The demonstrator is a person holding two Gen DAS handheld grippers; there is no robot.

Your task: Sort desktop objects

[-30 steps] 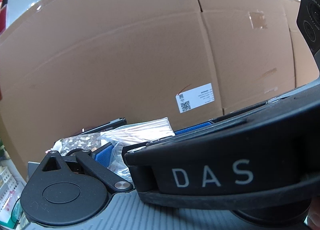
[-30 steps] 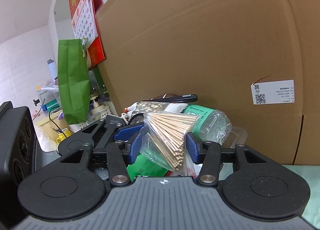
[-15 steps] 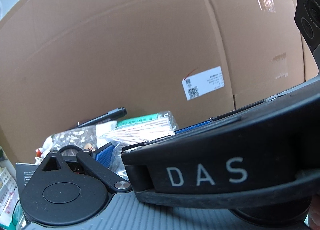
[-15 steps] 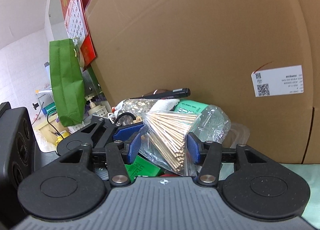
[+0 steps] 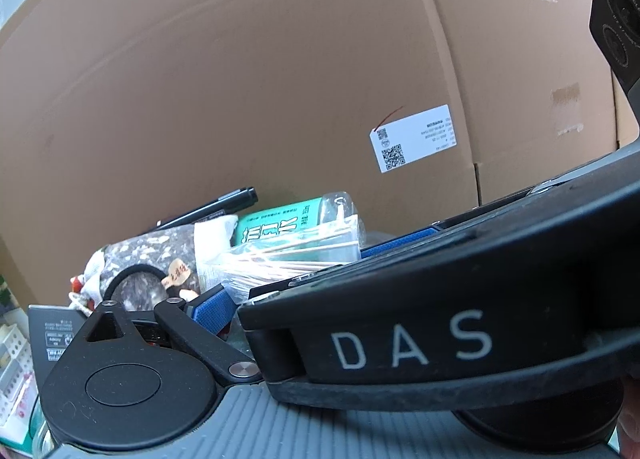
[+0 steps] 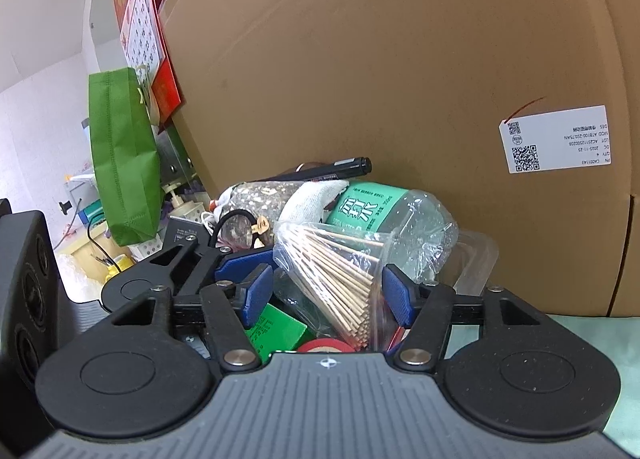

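On the right tool, "DAS" lettering

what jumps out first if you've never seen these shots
The bag of wooden skewers, fanned out between the opening right tongs, pads just clear of it. Behind it lies a green-labelled plastic bottle with a black marker on the pile, all against a big cardboard box.

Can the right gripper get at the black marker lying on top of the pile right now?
Probably not directly: the bag of sticks sits between the right gripper's opening jaws, and the marker lies beyond it, behind the bottle.
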